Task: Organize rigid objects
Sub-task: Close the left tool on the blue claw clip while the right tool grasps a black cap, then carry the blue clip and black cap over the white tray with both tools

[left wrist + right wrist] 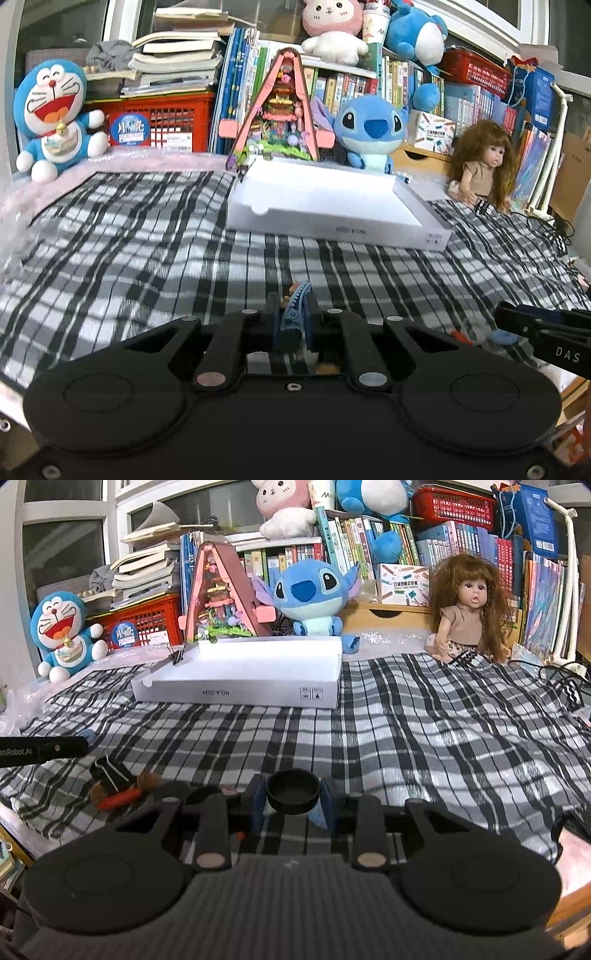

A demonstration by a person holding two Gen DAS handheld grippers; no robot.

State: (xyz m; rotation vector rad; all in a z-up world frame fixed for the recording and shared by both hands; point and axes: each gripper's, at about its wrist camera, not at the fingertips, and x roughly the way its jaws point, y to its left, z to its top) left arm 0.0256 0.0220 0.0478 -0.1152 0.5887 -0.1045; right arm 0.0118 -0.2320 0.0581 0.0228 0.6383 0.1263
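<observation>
Pinched between the left tool's point(291, 317) fingers is a blue toothed hair clip point(295, 310), held just above the checked cloth point(147, 240). Right tool point(293, 794) grips a round black cap point(293, 790) (fingers pressed against both its sides). Both stand well short of the white box point(236, 692); left of the cap, a black binder clip point(109, 773) lies on the cloth.

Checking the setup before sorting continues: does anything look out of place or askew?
The white box sits skewed to the plaid cloth. A small pile stays loose: a black binder clip atop an orange piece. Nothing looks spilled or damaged.
</observation>
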